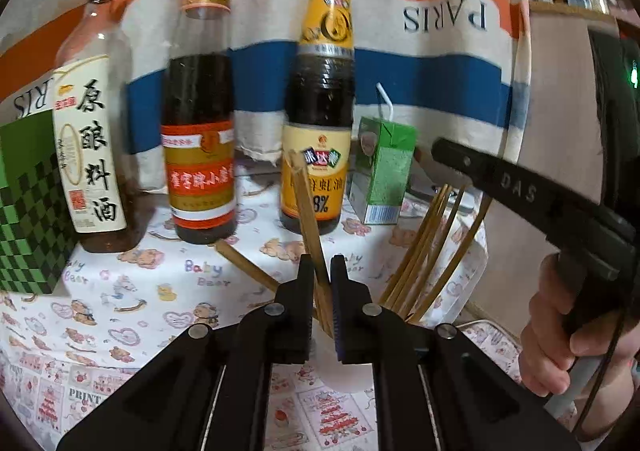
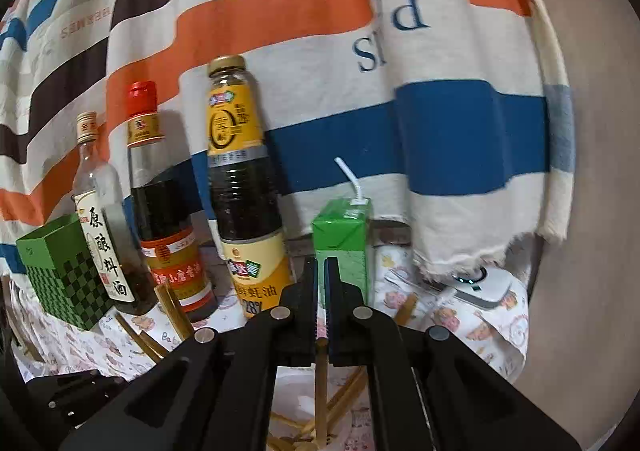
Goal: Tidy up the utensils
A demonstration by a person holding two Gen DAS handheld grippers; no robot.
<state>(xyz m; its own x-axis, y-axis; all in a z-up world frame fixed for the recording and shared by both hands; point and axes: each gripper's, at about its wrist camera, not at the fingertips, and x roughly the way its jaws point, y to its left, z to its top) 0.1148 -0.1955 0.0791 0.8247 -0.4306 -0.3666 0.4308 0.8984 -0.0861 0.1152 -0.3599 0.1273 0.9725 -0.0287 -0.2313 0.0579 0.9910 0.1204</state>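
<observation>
My left gripper (image 1: 322,276) is shut on a pair of bamboo chopsticks (image 1: 306,203) that stick up and tilt left in front of the yellow-labelled sauce bottle (image 1: 320,99). Just below its fingers stands a white cup (image 1: 344,375), and several more chopsticks (image 1: 428,247) fan out of it to the right. One chopstick (image 1: 246,265) lies flat on the tablecloth. My right gripper (image 2: 321,279) is shut on a single chopstick (image 2: 320,379) that hangs straight down over the white cup (image 2: 290,391). In the left wrist view the right gripper's black body (image 1: 520,191) sits above the fanned chopsticks.
Three tall bottles (image 2: 164,211) line the back, beside a green checkered open box (image 2: 60,271) on the left and a green drink carton (image 2: 344,247) with a straw. A white device (image 2: 484,287) lies at the right. A striped cloth hangs behind. A hand (image 1: 556,335) holds the right gripper.
</observation>
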